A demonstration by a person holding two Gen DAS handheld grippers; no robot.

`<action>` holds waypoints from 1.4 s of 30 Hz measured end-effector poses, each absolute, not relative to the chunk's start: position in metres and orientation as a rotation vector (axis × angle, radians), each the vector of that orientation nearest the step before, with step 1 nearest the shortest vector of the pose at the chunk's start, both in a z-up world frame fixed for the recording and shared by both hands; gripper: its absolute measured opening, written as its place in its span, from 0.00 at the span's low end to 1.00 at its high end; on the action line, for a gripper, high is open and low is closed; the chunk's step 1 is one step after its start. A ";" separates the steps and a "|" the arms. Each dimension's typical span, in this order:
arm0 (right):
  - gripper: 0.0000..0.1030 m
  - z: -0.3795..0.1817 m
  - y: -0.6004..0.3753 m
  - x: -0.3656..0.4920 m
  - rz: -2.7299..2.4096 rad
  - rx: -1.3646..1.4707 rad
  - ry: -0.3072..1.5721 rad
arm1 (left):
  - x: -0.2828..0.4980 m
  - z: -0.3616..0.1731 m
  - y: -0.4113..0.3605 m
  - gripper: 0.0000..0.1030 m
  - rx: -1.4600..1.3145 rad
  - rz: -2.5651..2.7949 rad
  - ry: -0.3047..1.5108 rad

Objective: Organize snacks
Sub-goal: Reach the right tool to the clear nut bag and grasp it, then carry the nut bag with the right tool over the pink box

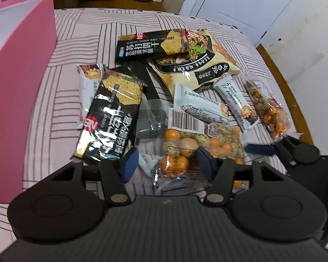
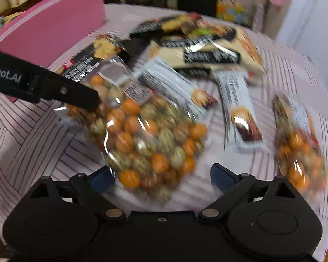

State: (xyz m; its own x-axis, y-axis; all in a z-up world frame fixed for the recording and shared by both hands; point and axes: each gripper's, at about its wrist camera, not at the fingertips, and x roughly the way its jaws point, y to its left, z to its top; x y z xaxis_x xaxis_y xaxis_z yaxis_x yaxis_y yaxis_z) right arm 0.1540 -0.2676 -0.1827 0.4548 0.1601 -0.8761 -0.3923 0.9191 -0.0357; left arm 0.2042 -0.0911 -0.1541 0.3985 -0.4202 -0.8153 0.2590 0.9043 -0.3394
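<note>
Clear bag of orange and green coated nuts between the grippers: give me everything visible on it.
The clear bag of coated nuts is a transparent, glossy, crinkled plastic pouch filled with round orange and speckled green balls. A white barcode label sits near one end. It lies flat on the striped tablecloth at the near edge of the snack pile, under a grey-white snack bar. The left gripper straddles it with jaws open; the right gripper is open at the other end.

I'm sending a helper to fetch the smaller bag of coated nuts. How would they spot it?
Start at the pink box on the striped cloth; the snack pile lies to its right. At the pile's far right edge lies the narrow clear bag of orange and green balls. Its wider twin lies mid-pile with a barcode sticker.
</note>
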 end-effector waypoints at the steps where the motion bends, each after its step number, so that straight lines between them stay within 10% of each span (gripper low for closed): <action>1: 0.96 -0.183 -0.268 0.154 0.351 -0.249 1.038 | 0.203 -0.154 -0.091 0.50 -0.167 -0.440 1.070; 24: 0.62 -0.164 -0.252 0.148 0.357 -0.348 0.982 | 0.169 -0.127 -0.110 0.42 -0.027 -0.526 0.959; 42: 0.61 -0.126 -0.224 0.121 0.328 -0.445 0.947 | 0.150 -0.090 -0.091 0.36 -0.042 -0.510 0.980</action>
State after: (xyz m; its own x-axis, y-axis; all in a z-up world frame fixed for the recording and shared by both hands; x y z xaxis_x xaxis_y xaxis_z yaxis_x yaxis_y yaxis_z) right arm 0.1206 -0.2240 -0.1259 0.5459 0.0753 -0.8344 -0.4565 0.8619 -0.2209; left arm 0.1498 -0.0913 -0.0895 0.4492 -0.4307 -0.7827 0.3934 0.8820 -0.2596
